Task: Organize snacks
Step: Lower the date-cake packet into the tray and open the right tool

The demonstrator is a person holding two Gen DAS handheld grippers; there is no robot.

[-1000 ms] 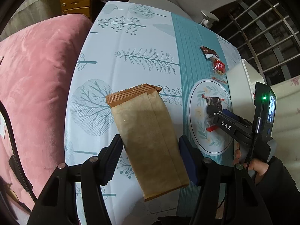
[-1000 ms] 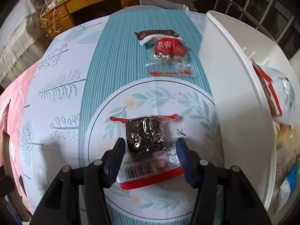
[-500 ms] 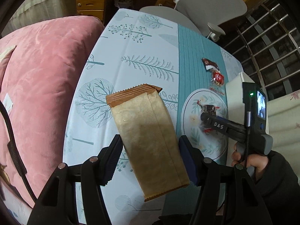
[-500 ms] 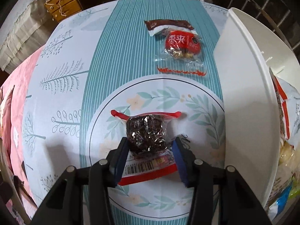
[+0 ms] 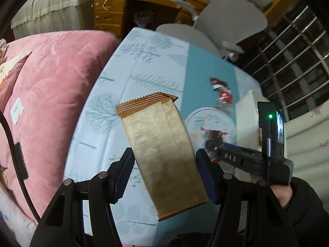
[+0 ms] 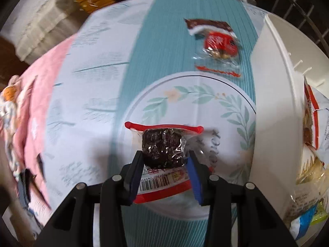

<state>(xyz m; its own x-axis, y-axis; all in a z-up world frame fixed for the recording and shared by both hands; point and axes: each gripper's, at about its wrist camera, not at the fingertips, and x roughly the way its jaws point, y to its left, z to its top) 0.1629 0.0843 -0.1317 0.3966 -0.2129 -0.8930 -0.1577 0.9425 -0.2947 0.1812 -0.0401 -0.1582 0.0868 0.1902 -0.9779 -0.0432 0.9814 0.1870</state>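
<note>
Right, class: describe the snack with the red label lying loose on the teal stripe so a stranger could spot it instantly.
Start at the white bin on the table's right side. Just left of it, on the tablecloth's teal stripe, two packets lie together. Yours is the clear packet with the red label, nearer than the dark brown wrapper.

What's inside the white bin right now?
Right wrist view: the white bin already holds several snack packets, a red-and-white bag near the top and a blue-and-green wrapper nearer the camera. Its wall hides whatever lies deeper, so no count is possible.
</note>
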